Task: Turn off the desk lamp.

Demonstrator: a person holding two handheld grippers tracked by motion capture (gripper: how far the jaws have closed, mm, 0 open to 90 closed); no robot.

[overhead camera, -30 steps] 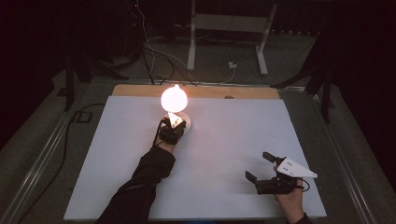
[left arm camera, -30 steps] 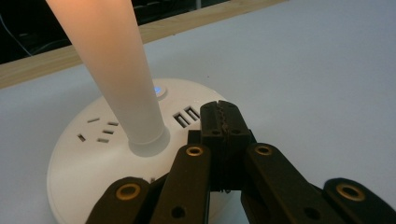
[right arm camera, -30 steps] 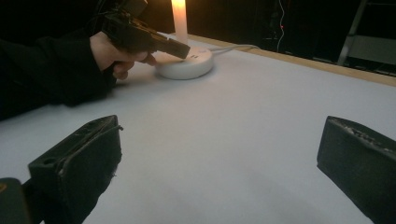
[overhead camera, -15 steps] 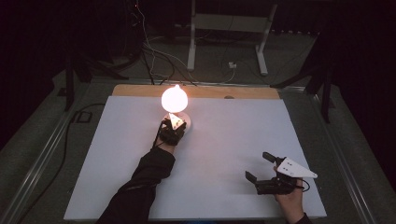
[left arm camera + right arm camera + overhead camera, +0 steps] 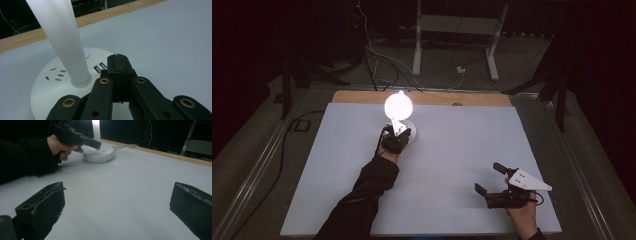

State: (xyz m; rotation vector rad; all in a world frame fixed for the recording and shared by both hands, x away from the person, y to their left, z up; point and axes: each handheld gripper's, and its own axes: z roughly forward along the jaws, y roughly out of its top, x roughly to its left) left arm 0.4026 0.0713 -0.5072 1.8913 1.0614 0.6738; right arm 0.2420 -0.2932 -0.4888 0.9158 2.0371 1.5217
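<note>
A lit white table lamp [image 5: 398, 105] glows at the far middle of the white table. Its round base [image 5: 55, 82] carries sockets and a small blue light [image 5: 85, 53], and a white stem [image 5: 62, 37] rises from it. My left gripper [image 5: 119, 59] is shut, its tips just over the base beside the stem; in the high view the left gripper [image 5: 396, 138] sits at the lamp base [image 5: 410, 134]. My right gripper [image 5: 490, 177] rests open near the front right, nothing between its jaws. In the right gripper view the lamp base [image 5: 98, 154] lies ahead with the left gripper [image 5: 96, 144] over it.
A wooden strip [image 5: 472, 99] runs along the table's far edge. Cables [image 5: 377, 55] and a white stand [image 5: 452, 30] lie on the dark floor behind. A white cord [image 5: 125, 145] leaves the lamp base. The white tabletop [image 5: 462, 135] spreads between the two grippers.
</note>
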